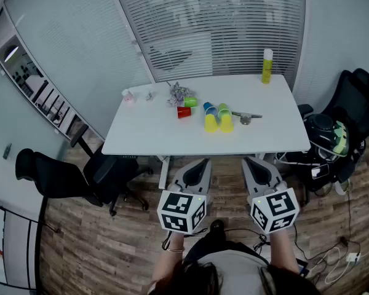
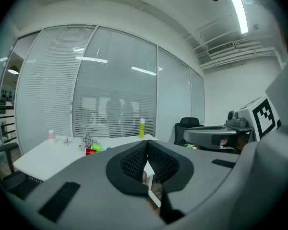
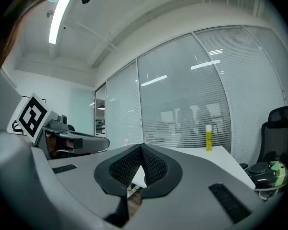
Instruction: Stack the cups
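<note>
Several cups are grouped mid-table on the white table (image 1: 141, 134): a red cup (image 1: 183, 112), a green cup (image 1: 190, 102), and two yellow cups (image 1: 211, 123) (image 1: 226, 123) side by side with a blue cup (image 1: 207, 106) and more green ones just behind. The left gripper (image 1: 203, 163) and right gripper (image 1: 249, 160) hang side by side short of the table's near edge, well apart from the cups. Both are shut and hold nothing. In the left gripper view the left gripper (image 2: 146, 145) has its jaws together, with the red cup (image 2: 90, 151) far off. The right gripper (image 3: 141, 147) looks the same.
A yellow bottle (image 1: 267, 66) stands at the table's far right edge. A crumpled foil clump (image 1: 178, 93), a small pink item (image 1: 128, 96) and a metal object (image 1: 246, 117) also lie on the table. Black office chairs stand at the left (image 1: 80, 177) and right (image 1: 357, 103). Cables run over the wooden floor (image 1: 332, 251).
</note>
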Demonstrator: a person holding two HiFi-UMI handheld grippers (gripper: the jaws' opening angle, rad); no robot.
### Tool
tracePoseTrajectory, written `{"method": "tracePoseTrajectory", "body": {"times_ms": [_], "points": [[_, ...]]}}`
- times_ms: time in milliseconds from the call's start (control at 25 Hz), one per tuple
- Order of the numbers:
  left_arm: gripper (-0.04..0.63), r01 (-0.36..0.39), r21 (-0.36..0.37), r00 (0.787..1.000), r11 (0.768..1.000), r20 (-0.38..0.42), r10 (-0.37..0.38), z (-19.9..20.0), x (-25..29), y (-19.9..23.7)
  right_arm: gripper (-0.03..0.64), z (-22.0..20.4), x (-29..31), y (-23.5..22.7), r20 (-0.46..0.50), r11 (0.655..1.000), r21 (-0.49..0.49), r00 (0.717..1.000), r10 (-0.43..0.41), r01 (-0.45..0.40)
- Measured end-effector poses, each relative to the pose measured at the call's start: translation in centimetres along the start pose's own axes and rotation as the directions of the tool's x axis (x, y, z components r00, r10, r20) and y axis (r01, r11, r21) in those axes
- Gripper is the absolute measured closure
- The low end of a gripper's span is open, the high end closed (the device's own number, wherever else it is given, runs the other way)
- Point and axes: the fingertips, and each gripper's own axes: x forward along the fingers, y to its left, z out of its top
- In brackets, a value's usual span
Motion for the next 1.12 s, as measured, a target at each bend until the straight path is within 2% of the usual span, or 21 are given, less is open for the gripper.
{"method": "tracePoseTrajectory", "body": {"times_ms": [160,400,600,1120], "points": [[0.575,0.013,0.003,1.0,1.0,-0.007,-0.013,0.0,1.5,1.7,0.589,0.5,1.9,-0.9,0.025,1.0,0.001,0.999,-0.023,0.023],[0.575,0.024,0.0,0.999,1.0,-0.035,-0.024,-0.5,3.7,4.3,0.589,0.3,4.4,-2.3,0.013,0.996,0.074,0.998,-0.059,0.057],[0.576,0.052,0.002,0.998,0.999,-0.038,-0.052,-0.4,5.5,6.4,0.589,0.4,7.0,-2.9,0.004,0.996,0.049,0.997,-0.079,0.079],[0.575,0.128,0.026,0.989,0.991,-0.078,-0.126,-1.2,9.3,12.1,0.589,1.0,14.1,-2.7,0.01,0.995,0.067,0.997,-0.077,0.076]]}}
